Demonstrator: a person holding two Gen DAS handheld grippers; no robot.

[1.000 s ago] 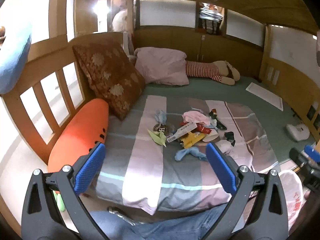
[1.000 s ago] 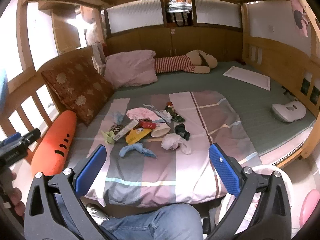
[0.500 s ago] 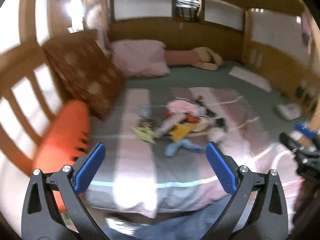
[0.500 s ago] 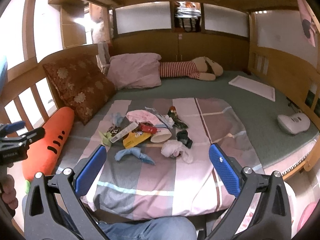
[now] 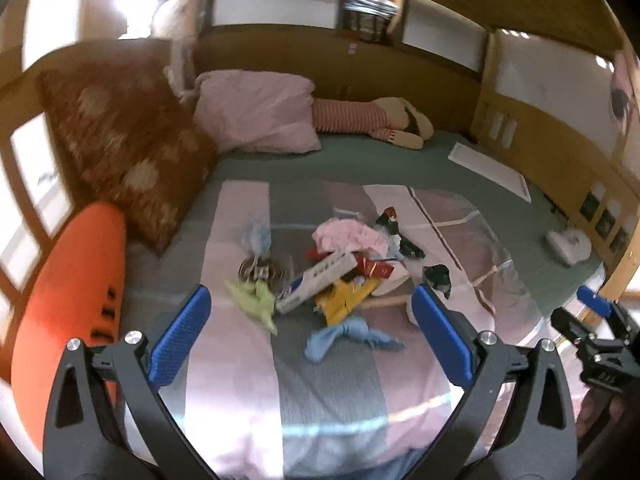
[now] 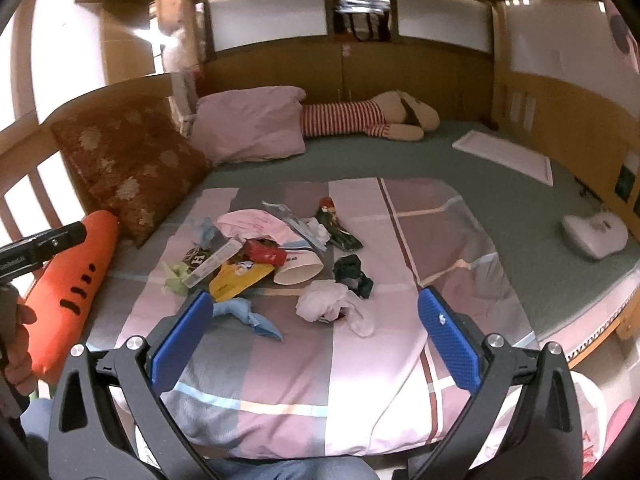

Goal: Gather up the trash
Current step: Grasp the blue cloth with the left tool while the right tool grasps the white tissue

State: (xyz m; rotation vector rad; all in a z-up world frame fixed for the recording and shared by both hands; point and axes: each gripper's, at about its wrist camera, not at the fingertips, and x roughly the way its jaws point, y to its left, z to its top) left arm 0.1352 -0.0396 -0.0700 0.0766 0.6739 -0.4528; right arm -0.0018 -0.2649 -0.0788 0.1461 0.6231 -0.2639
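Left tongs [image 5: 310, 330] and right tongs [image 6: 312, 330] both gape wide, holding nothing.

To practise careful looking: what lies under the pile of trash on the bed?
The trash pile rests on a striped blanket spread over the green mattress. Whatever lies beneath the lower pieces is covered and cannot be seen.

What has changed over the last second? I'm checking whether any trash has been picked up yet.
Nothing has been picked up. Both grippers have only moved closer to the bed: the left gripper swung right toward the trash pile, and the right gripper edged forward. Their jaws stayed wide open and empty. The trash, the blanket, the pillows and the carrot cushion lie as they did.
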